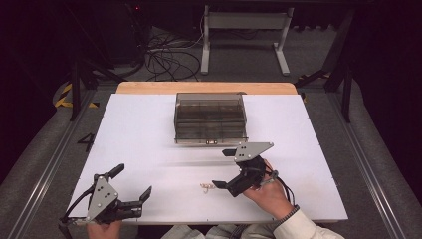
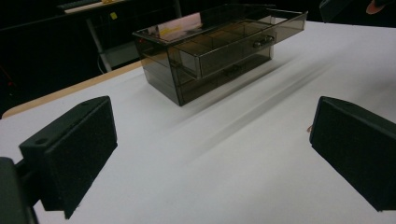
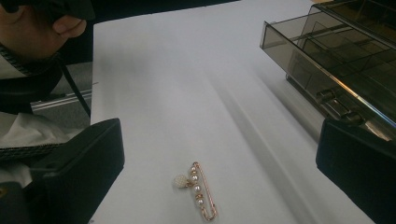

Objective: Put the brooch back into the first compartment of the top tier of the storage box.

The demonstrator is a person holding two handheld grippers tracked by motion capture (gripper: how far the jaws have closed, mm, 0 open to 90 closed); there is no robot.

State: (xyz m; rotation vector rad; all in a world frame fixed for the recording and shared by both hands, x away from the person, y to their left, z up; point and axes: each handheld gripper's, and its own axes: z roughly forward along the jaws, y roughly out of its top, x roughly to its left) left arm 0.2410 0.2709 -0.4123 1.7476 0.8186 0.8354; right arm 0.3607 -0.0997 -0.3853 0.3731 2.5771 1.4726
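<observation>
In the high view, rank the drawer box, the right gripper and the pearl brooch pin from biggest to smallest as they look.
1. Drawer box, the largest by far.
2. Right gripper, jaws open; it sits nearer the camera, so its real size against the box is less sure.
3. Pearl brooch pin, a tiny speck on the white table.

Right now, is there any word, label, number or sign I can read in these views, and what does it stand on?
"4": a dark figure on the grey floor left of the white table.
A yellow tag in the dark background of the left gripper view: too small to read.
The smoky drawer box and the pearl brooch carry no readable text.
</observation>
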